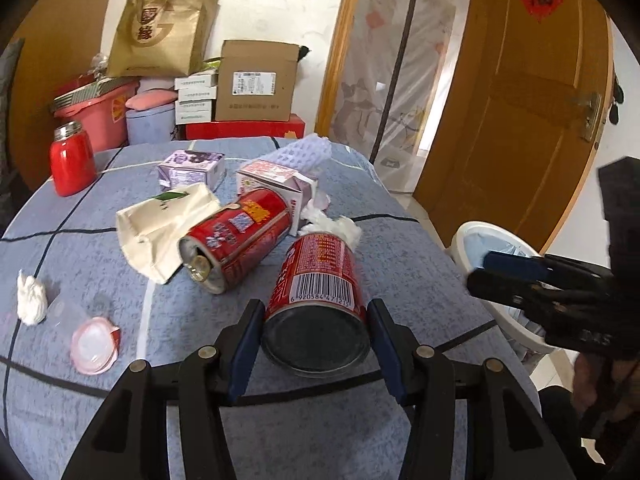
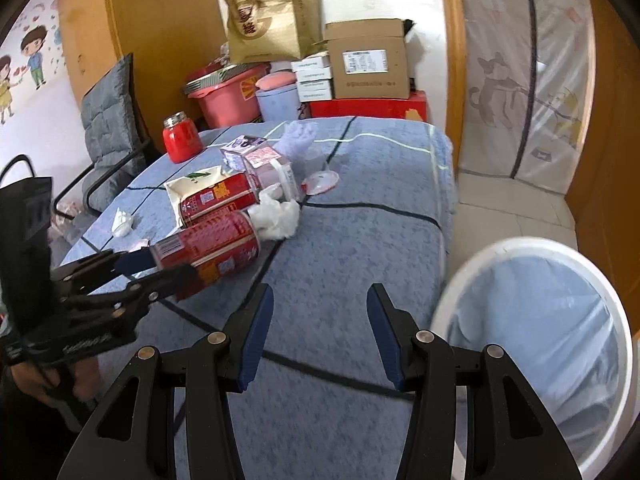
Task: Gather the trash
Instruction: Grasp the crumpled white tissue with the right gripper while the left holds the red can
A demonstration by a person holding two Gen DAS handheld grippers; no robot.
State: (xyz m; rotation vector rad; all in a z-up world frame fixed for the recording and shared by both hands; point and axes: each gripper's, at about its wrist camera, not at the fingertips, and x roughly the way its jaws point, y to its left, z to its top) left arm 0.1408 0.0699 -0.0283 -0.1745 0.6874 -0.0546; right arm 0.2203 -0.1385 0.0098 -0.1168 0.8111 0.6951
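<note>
Can [image 1: 316,296] lengthwise, base toward camera

Wooden door [image 1: 532,92], white wall [image 1: 260,4], grey-cushioned chair [image 2: 108,120], pale tiled floor [image 2: 516,216].

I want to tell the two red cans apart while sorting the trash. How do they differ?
The near can sits between the left gripper fingers, which grip its sides; the far can lies free on the table, touching a cream paper bag. The near can shows its closed base and barcode; the far can shows its opened top. Both are red and lie on their sides.
</note>
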